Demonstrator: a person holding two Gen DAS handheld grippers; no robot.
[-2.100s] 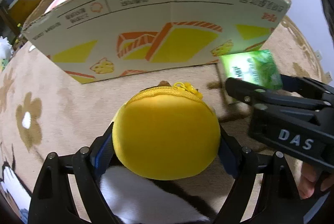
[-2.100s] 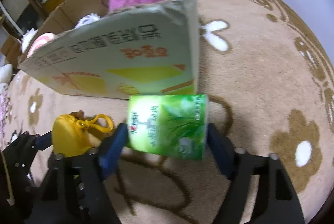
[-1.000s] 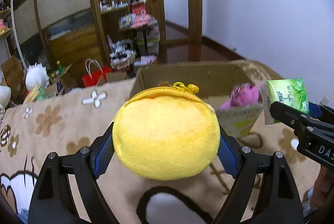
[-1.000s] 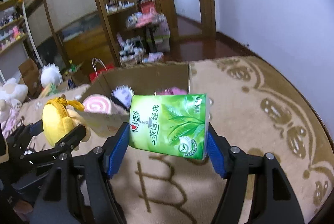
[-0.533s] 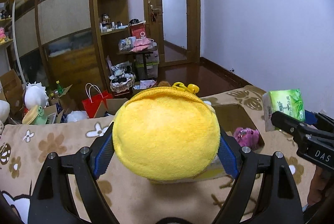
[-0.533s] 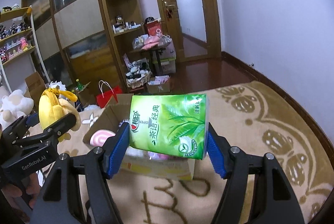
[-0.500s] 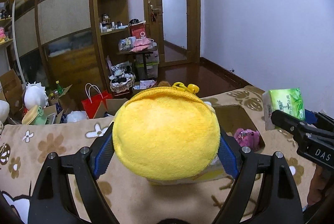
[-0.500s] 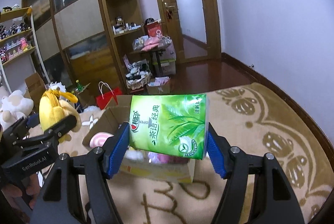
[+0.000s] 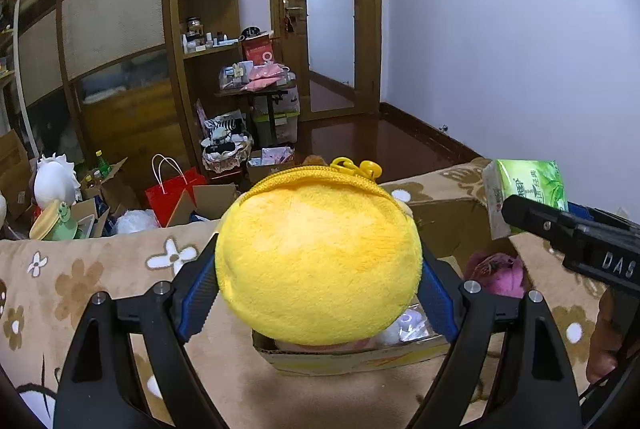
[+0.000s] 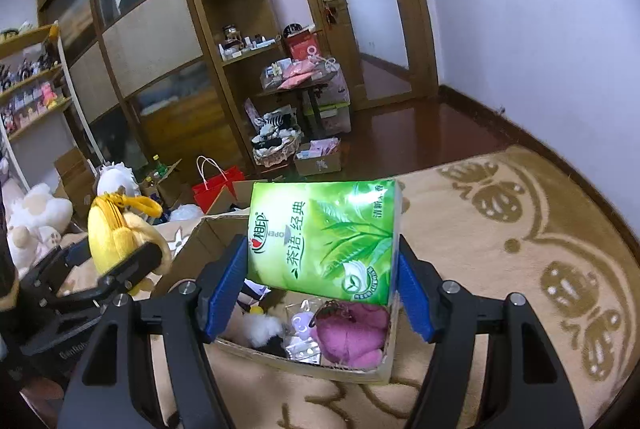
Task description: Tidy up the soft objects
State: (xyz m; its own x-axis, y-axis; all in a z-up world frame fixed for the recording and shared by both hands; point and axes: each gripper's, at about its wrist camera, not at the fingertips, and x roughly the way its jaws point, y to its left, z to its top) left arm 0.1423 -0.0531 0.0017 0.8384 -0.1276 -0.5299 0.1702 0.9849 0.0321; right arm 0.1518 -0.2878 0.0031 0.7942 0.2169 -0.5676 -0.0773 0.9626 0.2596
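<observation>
— Holding both loads: our left gripper (image 9: 318,271) clamps the pouch (image 9: 318,257), our right gripper (image 10: 322,275) clamps the tissue pack (image 10: 322,239).

— We've lifted them from the rug (image 10: 500,249) to above the box (image 10: 304,359). Next, we'd judge, comes dropping them in.

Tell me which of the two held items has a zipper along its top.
The yellow plush pouch in the left gripper: round and fuzzy, with a zipper and clip. The right gripper holds a flat green tissue pack.
</observation>
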